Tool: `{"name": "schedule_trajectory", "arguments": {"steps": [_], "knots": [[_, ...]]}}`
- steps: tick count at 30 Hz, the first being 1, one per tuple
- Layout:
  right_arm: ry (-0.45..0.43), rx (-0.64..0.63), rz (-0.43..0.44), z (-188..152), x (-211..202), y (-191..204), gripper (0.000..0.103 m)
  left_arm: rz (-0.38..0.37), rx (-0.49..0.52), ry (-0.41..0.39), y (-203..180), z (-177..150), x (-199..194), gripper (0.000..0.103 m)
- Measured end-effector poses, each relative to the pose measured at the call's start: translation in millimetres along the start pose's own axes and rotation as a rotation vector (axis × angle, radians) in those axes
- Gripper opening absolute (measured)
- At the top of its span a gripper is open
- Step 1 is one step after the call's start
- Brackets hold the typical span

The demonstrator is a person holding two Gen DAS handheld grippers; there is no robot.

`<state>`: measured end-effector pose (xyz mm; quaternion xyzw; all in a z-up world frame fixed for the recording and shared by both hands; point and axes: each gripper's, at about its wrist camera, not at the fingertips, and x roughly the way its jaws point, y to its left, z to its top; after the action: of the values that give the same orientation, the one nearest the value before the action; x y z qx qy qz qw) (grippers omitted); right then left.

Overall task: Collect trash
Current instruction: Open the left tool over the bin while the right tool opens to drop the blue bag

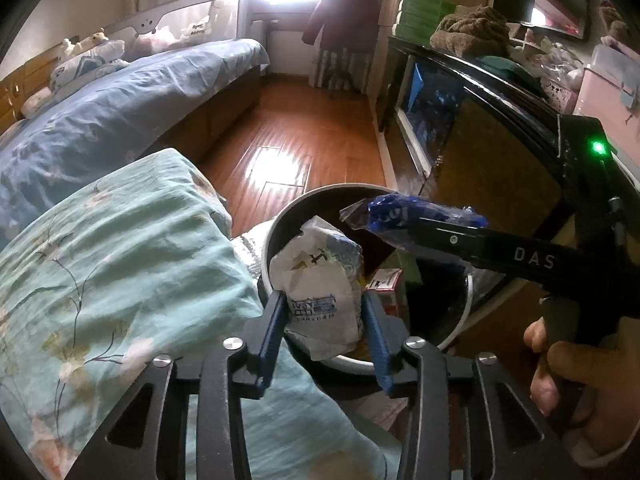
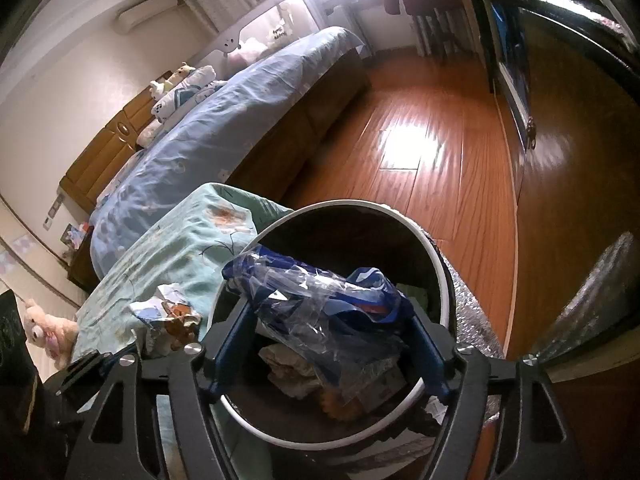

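A round dark trash bin with a white rim stands on the floor beside the bed. My left gripper is shut on a crumpled white wrapper and holds it over the bin's near rim. My right gripper is shut on a crumpled blue and clear plastic bag above the bin's mouth; this bag also shows in the left wrist view. Inside the bin lie a red and white carton and other wrappers.
A teal floral quilt lies close on the left of the bin. A blue bed runs behind it. A dark cabinet stands on the right. Wood floor lies between them.
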<state>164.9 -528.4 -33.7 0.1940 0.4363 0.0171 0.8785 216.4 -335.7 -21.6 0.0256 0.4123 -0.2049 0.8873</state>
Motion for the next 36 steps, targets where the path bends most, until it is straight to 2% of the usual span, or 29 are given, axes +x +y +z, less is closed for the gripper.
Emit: {"name": "schedule_trajectory", "arguments": {"steps": [3,5,16,25,36], "knots": [[-0.002,0.011,-0.001,1.1,-0.3,-1.0,0.081,-0.001,-0.002,-0.007,-0.8,-0.1,-2.0,0.052],[-0.004,0.016,-0.001,2.0,-1.2,-1.5,0.082,-0.001,-0.002,-0.012,-0.5,-1.4,-3.7,0.055],[-0.033,0.028,0.019,-8.5,-13.4,5.6,0.083,0.01,-0.045,-0.021,15.7,-23.0,-24.8,0.055],[-0.029,0.011,0.038,-37.6,-22.9,23.1,0.085,0.018,-0.12,-0.023,36.8,-49.3,-48.1,0.055],[-0.031,-0.014,0.08,-72.5,-34.4,50.9,0.088,0.045,-0.166,-0.055,58.0,-75.6,-85.2,0.056]]}}
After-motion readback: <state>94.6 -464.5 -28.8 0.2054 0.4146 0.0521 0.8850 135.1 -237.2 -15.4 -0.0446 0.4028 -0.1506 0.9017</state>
